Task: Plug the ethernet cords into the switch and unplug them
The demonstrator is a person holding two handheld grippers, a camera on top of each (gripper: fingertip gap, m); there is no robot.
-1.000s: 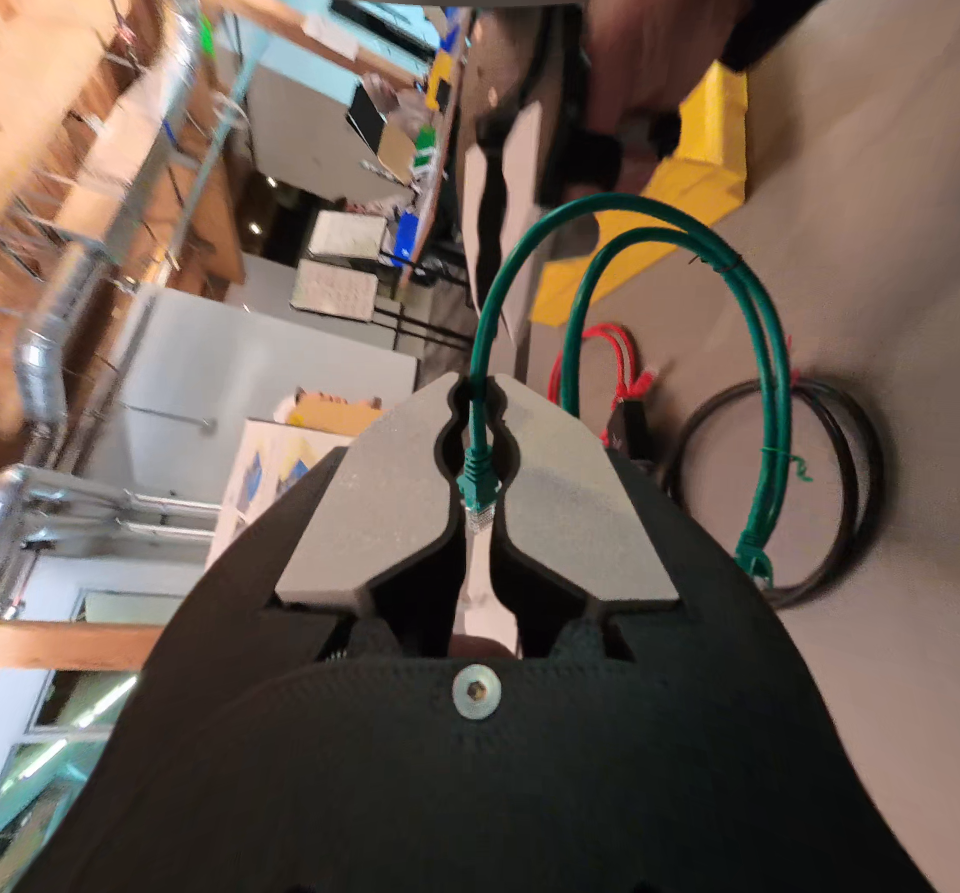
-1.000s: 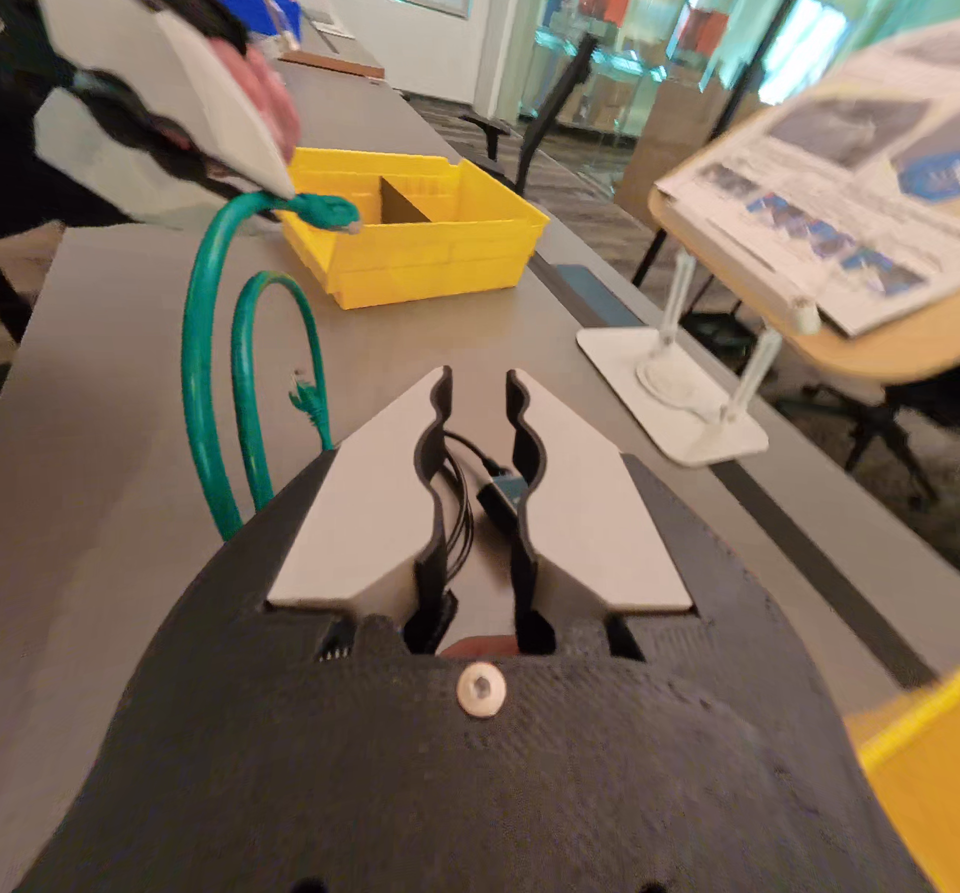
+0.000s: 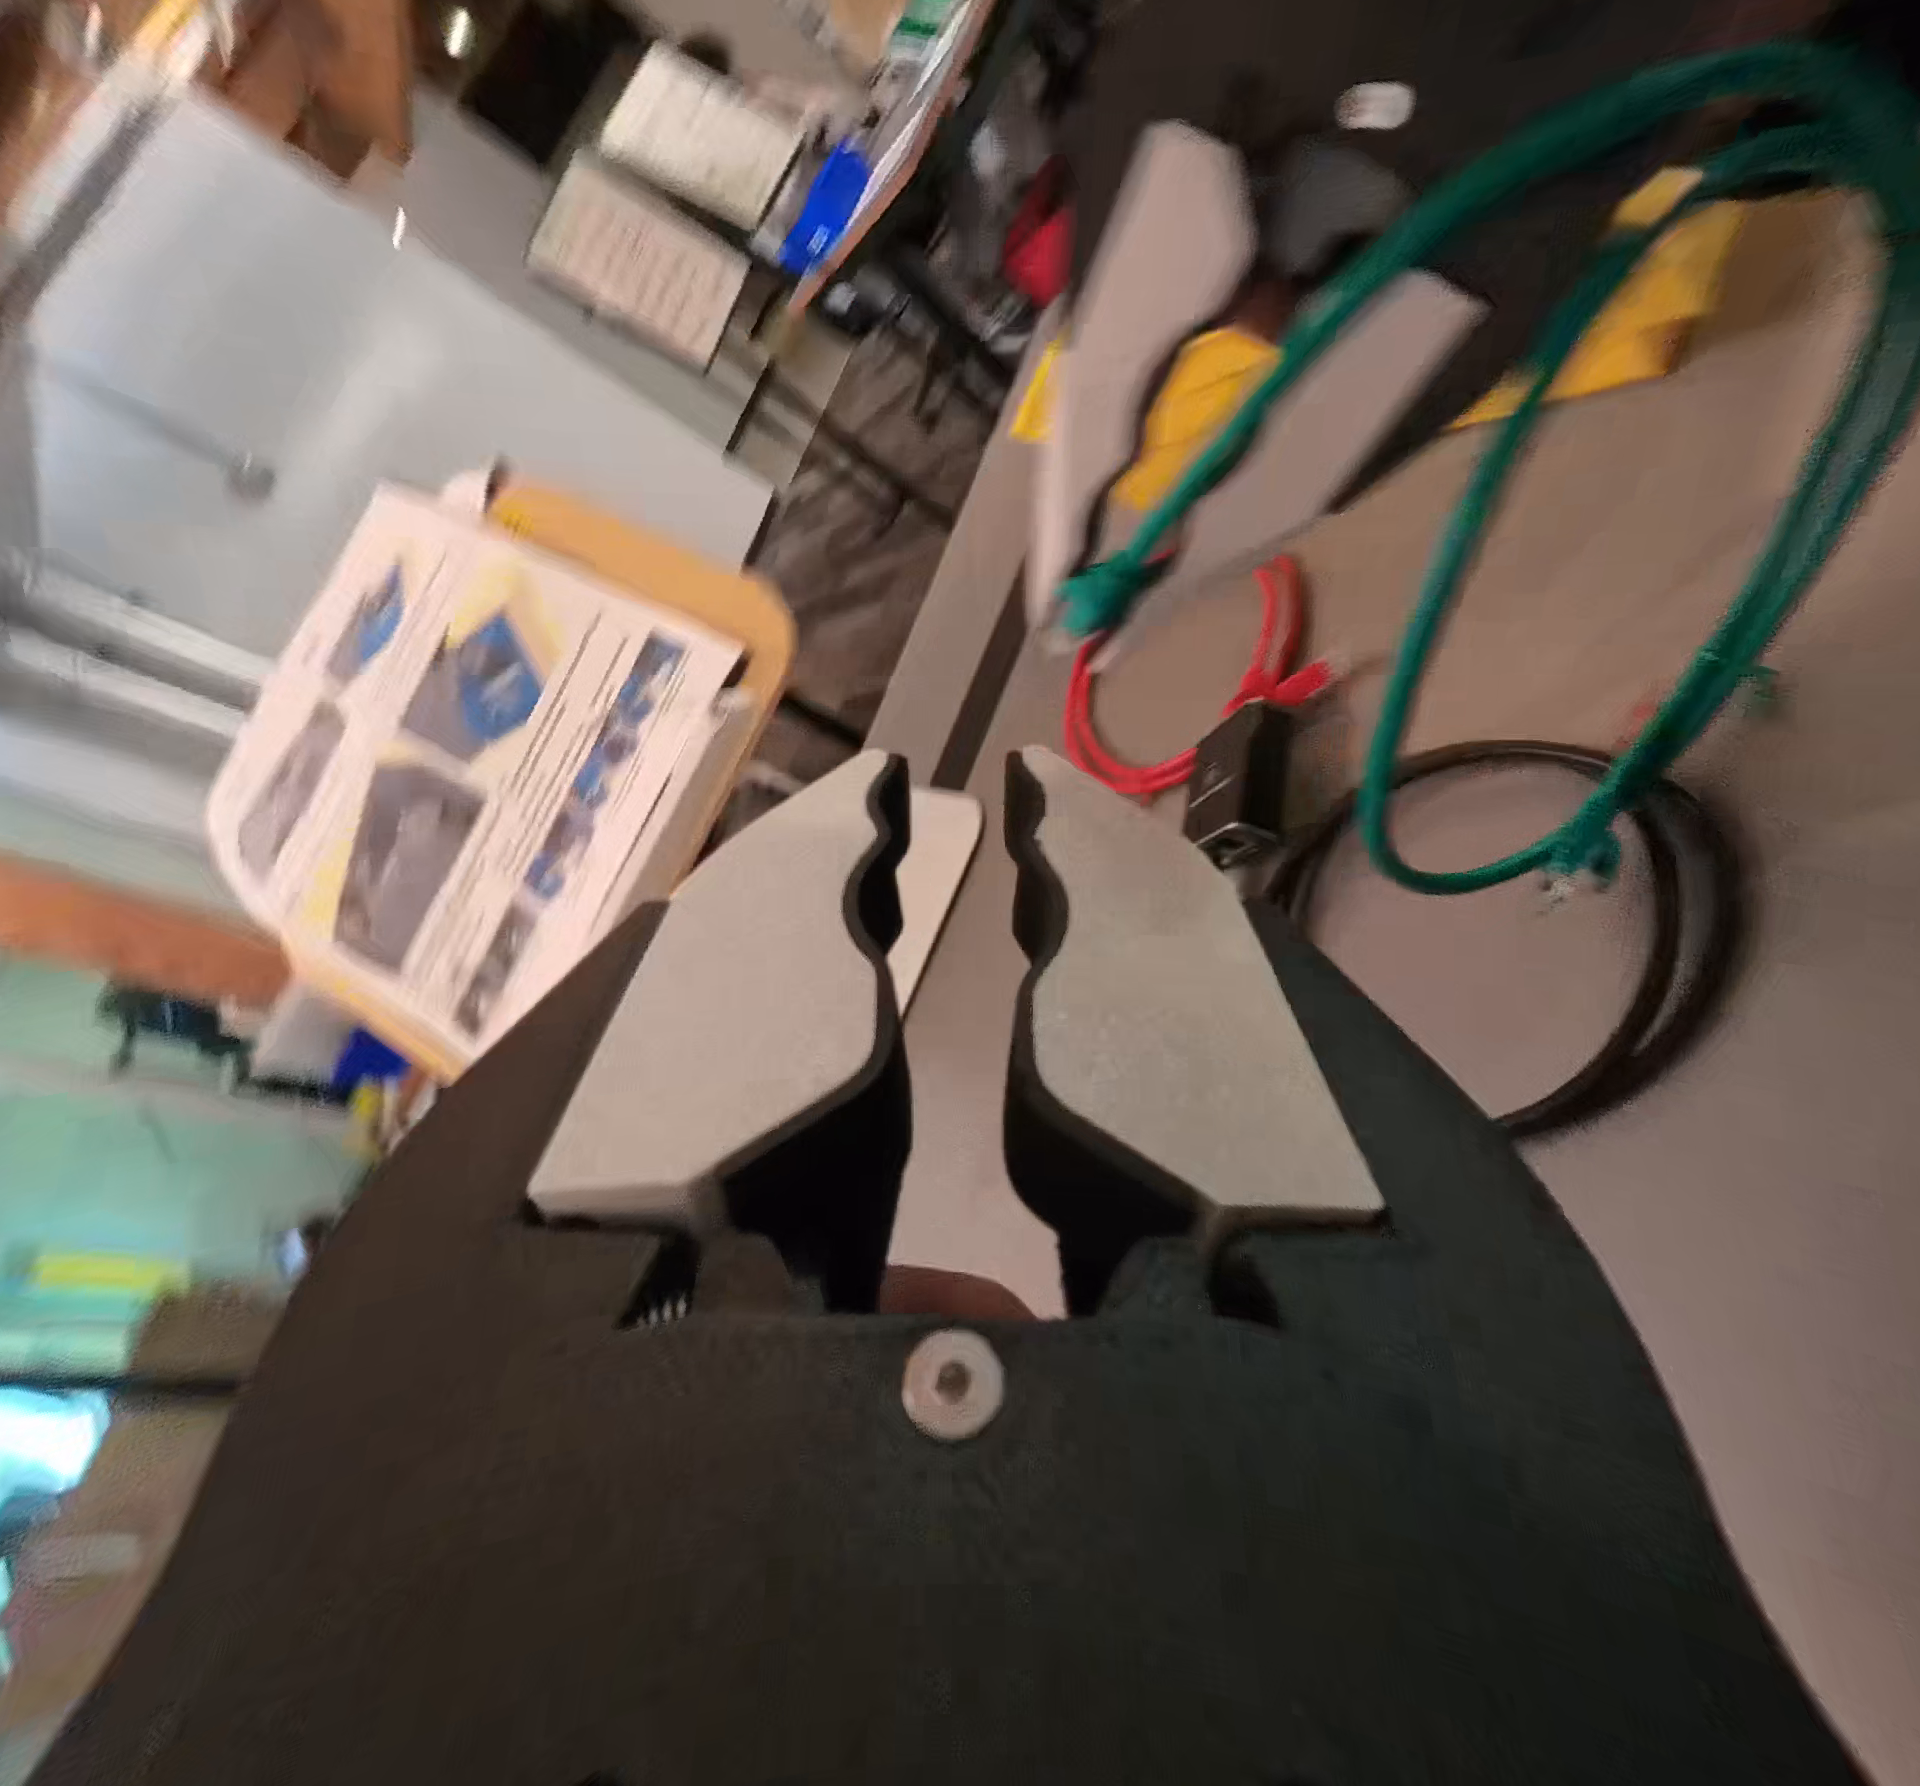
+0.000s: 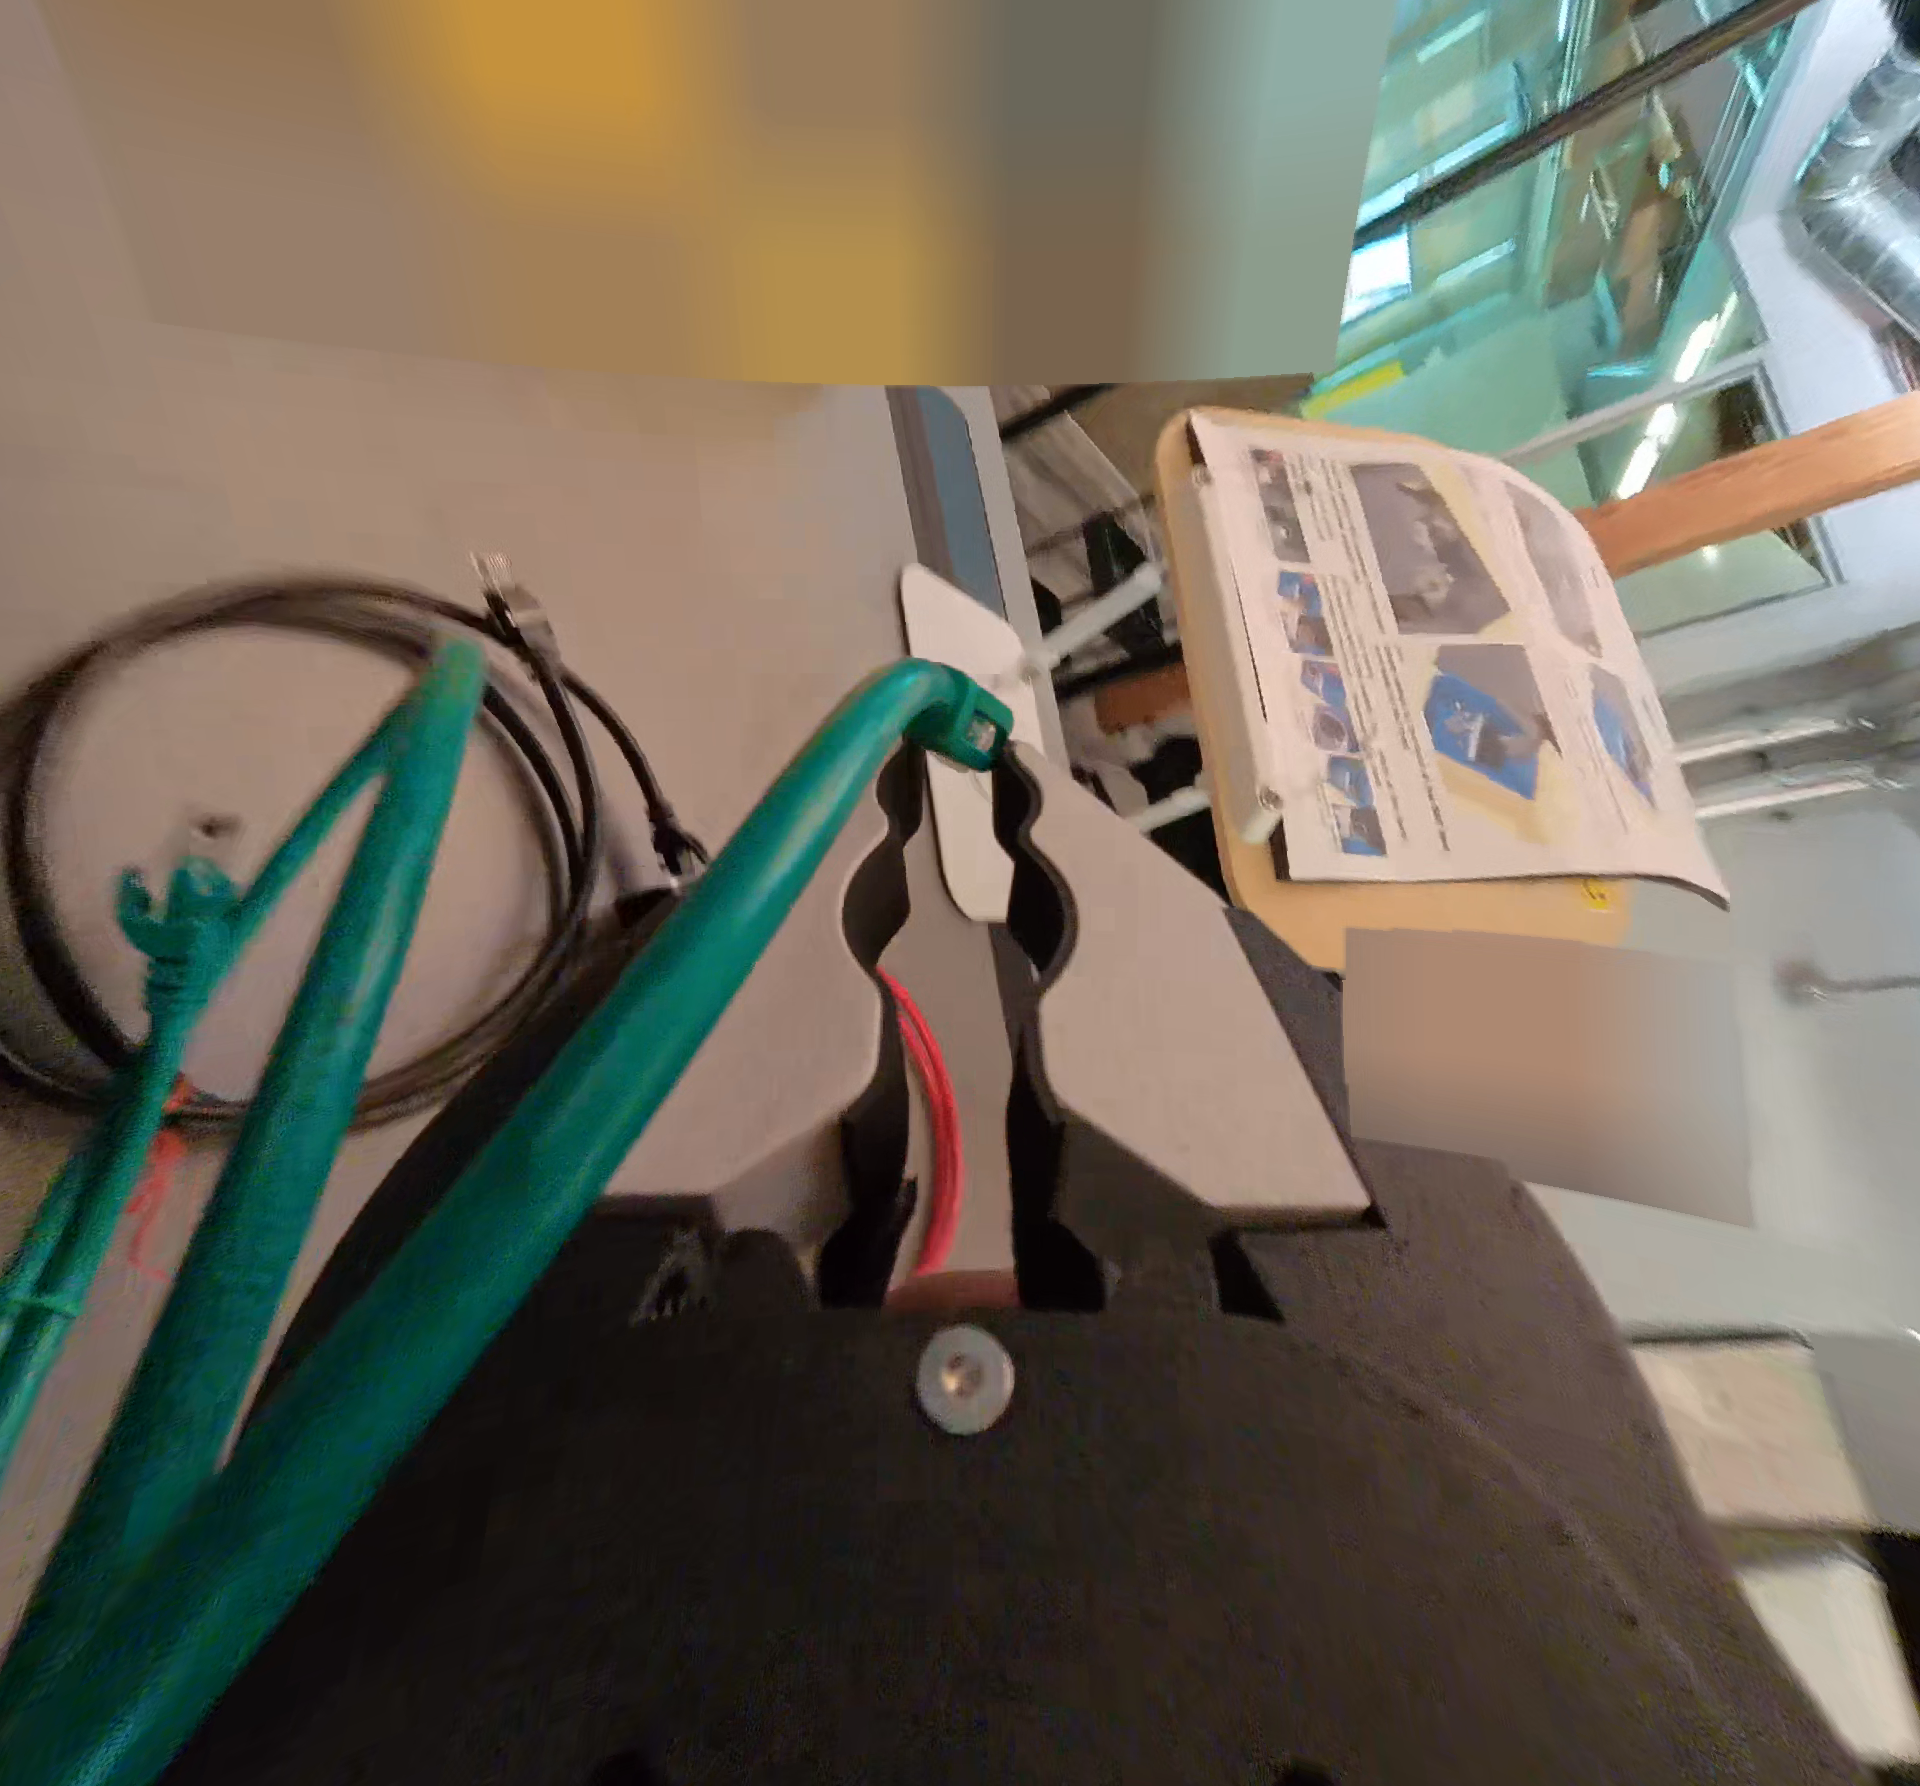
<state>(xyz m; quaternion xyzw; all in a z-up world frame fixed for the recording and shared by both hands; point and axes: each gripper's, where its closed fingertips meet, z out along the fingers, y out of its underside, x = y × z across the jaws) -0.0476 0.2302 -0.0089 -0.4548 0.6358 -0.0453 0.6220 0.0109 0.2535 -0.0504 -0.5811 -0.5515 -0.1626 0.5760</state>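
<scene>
R gripper pinches green cord by its plug, 12 o'clock. L gripper slack, empty. Switch (small black box) at 2 o'clock on counter. Cord light and springy, prob. best held at plug boot.

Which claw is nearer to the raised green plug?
Right. The right claw grips the green plug at its tips; the left claw is open and empty, well apart from it.

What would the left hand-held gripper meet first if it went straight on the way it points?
Probably the flat white stand base, framed inside the open left hand-held gripper; nothing shows nearer in that line, though depth is unclear.
</scene>
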